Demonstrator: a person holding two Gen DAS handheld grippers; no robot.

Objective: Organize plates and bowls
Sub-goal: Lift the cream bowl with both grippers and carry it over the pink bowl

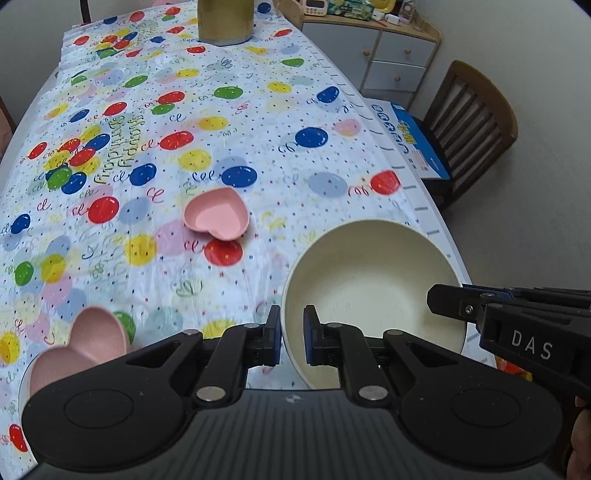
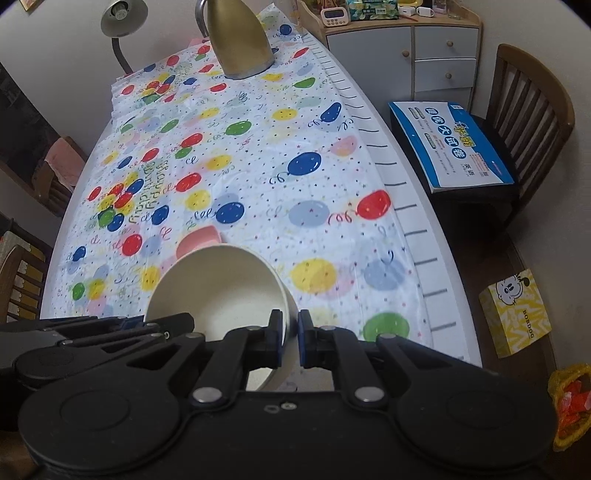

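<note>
Left gripper [image 1: 291, 334]: pinched tight on the cream bowl [image 1: 373, 291] rim.
Right gripper [image 2: 291, 338]: clamped on the opposite rim.
Pink heart dish [image 1: 218, 214]: on the tablecloth [image 1: 258, 110] beyond the fingertips.

cream bowl [image 1: 373, 295]: matt, faintly speckled | tablecloth [image 1: 258, 122]: glossy plastic sheet | jug [image 2: 238, 40]: brushed golden metal

Ahead of the right gripper [image 2: 291, 338], the cream bowl [image 2: 221, 288] hides most of a pink dish [image 2: 199, 240]. Left of the left gripper [image 1: 291, 334], another pink dish [image 1: 81, 347] is partly covered, perhaps resting on something. The jug [image 1: 225, 22] is cut off at the frame's top.
</note>
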